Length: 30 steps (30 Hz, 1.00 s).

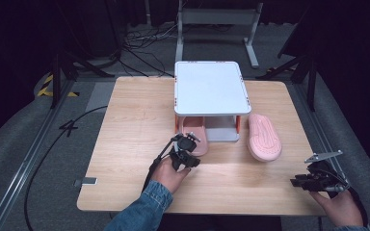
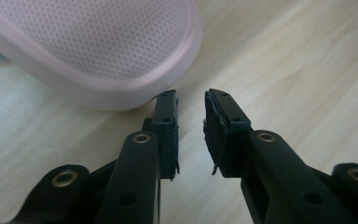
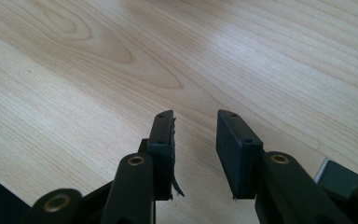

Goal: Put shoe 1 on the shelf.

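A pink slipper (image 1: pixel 194 131) lies on the wooden table (image 1: pixel 135 125), its front end tucked under a white two-tier rack (image 1: pixel 211 86). My left gripper (image 1: pixel 188 143) sits at the slipper's near end. In the left gripper view the slipper (image 2: pixel 98 46) looms just ahead and to the left, and my left gripper (image 2: pixel 189 100) is open by a narrow gap, with bare wood between the jaws and its left tip right at the slipper's rim. A second pink slipper (image 1: pixel 264 137) lies sole up to the right of the rack. My right gripper (image 1: pixel 297 182) (image 3: pixel 196 116) is open over bare wood near the front right edge.
The rack stands at the middle back of the table, with orange corner posts and a lower shelf (image 1: pixel 220 134). A black cable (image 1: pixel 53 144) trails off the table's left side to the floor. Dark stands and a white frame (image 1: pixel 217 19) lie beyond the far edge.
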Each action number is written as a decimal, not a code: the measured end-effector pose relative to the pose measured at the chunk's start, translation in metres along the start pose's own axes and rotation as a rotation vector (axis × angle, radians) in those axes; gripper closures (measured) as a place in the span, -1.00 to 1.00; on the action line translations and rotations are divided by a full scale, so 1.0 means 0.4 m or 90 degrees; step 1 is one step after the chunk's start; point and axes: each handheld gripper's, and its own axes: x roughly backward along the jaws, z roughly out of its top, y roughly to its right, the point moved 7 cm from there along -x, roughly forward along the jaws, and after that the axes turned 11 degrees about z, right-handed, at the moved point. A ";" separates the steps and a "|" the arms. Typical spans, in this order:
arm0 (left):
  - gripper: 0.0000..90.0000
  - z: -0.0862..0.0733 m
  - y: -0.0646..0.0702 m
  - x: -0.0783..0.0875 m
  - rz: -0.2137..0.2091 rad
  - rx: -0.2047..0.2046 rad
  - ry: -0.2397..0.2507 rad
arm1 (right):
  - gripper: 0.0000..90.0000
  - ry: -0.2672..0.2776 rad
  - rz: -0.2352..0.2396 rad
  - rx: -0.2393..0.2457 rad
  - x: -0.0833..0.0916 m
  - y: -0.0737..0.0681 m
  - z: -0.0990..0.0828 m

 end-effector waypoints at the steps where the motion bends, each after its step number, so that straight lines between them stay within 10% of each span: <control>1: 0.63 0.007 -0.007 -0.003 0.006 0.003 0.004 | 0.50 -0.001 0.000 0.001 0.000 0.001 -0.001; 19: 0.50 0.090 -0.066 -0.050 0.074 0.018 0.038 | 0.50 -0.002 -0.003 -0.009 0.006 0.004 -0.020; 30: 0.36 0.094 -0.057 -0.042 0.056 0.013 0.017 | 0.50 -0.002 -0.002 -0.009 0.006 0.004 -0.024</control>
